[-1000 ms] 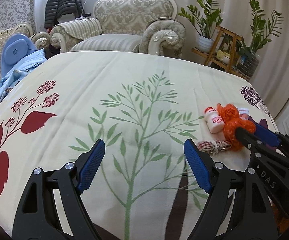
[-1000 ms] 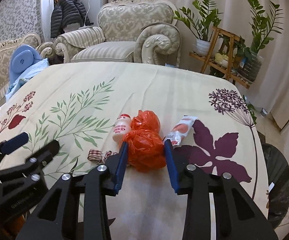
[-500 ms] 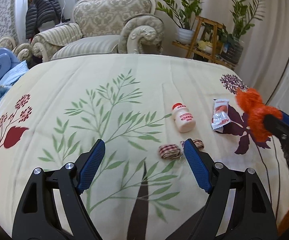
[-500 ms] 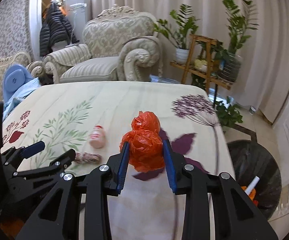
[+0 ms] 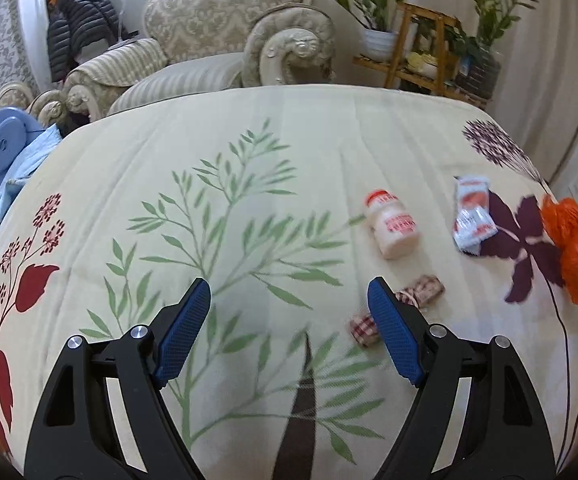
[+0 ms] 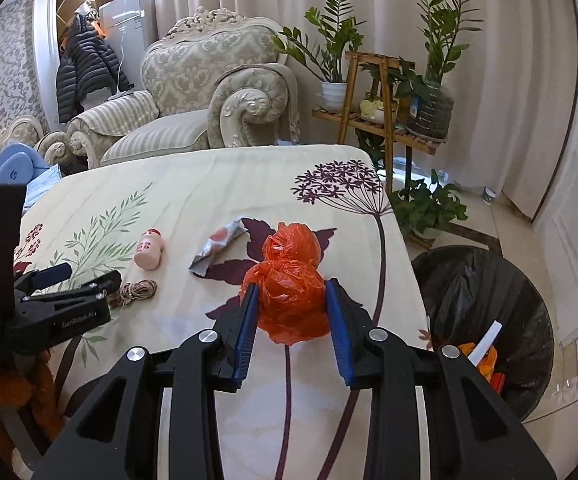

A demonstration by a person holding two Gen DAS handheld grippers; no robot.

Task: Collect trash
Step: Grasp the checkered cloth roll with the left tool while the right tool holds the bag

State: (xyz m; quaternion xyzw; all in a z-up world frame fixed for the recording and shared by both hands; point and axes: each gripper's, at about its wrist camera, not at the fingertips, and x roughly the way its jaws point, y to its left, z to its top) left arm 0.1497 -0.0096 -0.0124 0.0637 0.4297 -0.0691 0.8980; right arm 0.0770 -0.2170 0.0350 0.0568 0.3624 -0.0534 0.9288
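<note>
Orange bag in right gripper

A crumpled orange plastic bag is pinched between the blue pads of the right gripper, held above the table's edge. On the floral cloth lie a small pale drink bottle on its side with a red label, a torn silver snack wrapper just beside it, and a checked ribbon scrap nearer the camera. The black-lined bin on the floor already holds some litter

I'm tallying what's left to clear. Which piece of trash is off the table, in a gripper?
The orange plastic bag, pinched in the right gripper. The small bottle, snack wrapper and ribbon lie on the tablecloth.
</note>
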